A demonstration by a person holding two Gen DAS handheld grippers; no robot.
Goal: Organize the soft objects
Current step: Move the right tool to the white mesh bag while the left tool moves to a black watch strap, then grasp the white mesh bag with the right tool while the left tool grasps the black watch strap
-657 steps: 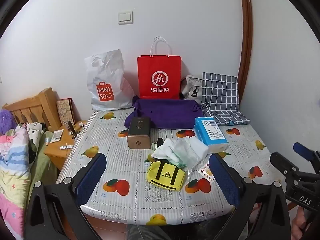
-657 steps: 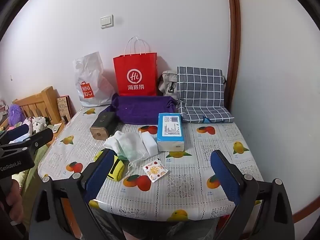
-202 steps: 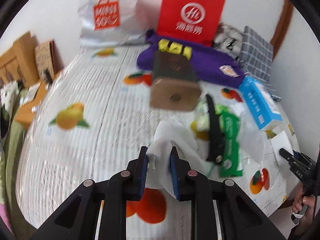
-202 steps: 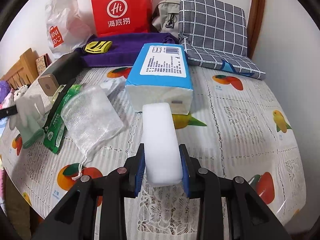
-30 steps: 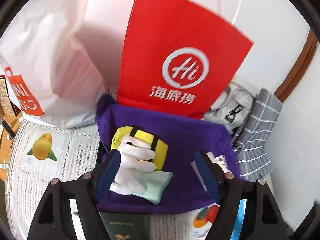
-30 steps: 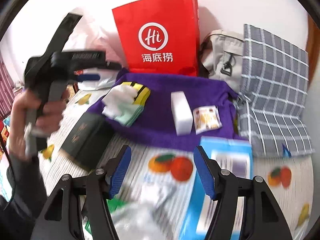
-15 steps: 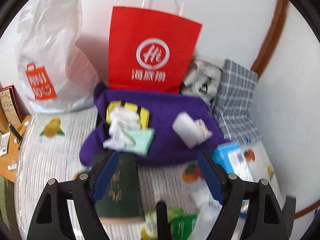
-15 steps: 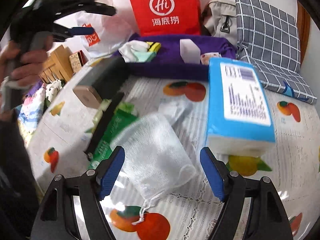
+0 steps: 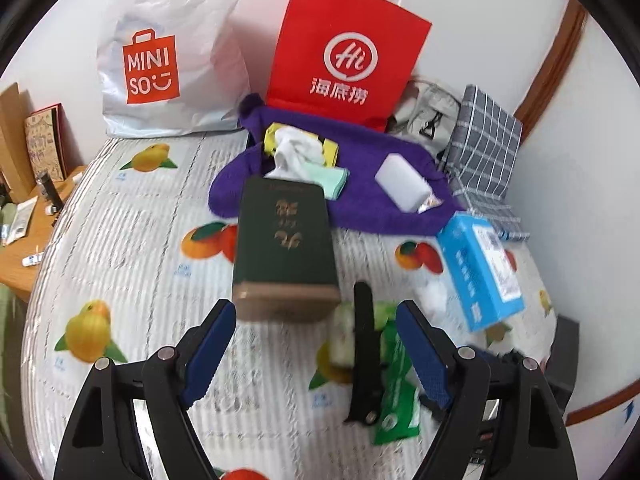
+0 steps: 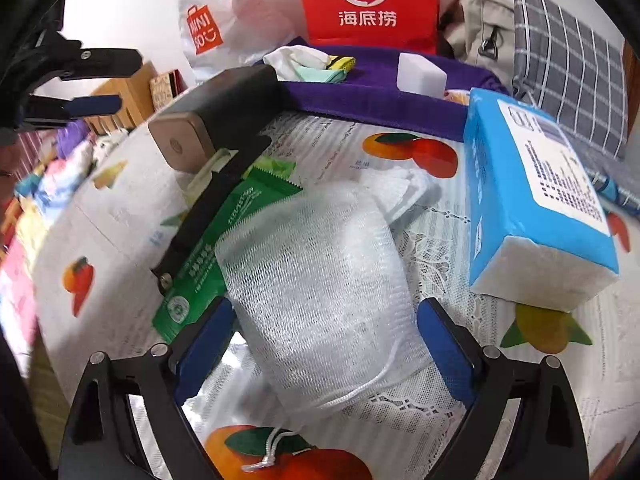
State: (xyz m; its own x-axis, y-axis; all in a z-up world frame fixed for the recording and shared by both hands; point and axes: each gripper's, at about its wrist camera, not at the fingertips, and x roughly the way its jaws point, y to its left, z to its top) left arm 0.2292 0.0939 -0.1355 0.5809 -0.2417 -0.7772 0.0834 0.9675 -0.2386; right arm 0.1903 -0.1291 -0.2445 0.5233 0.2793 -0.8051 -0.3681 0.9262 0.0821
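A purple cloth (image 9: pixel 372 196) lies at the back of the table and holds a white glove with a mint cuff (image 9: pixel 300 160), a yellow pouch (image 9: pixel 330 150) and a white sponge (image 9: pixel 402 182). My left gripper (image 9: pixel 316 354) is open and empty, above the table in front of a dark green box (image 9: pixel 282 248). My right gripper (image 10: pixel 324 354) is open, with its fingers on either side of a white mesh bag (image 10: pixel 324 280) that lies on the table. The cloth (image 10: pixel 372 96) and the sponge (image 10: pixel 420 74) also show in the right wrist view.
A blue tissue pack (image 10: pixel 536 200) lies right of the mesh bag. A green packet (image 10: pixel 224 252) and a black tool (image 10: pixel 208 204) lie left of it. A red paper bag (image 9: pixel 344 52), a white Miniso bag (image 9: pixel 160 64) and a checked cushion (image 9: pixel 484 152) stand at the back.
My left gripper has drawn back from the purple cloth, empty. My right gripper has moved down and forward, so the mesh bag now lies between its open fingers.
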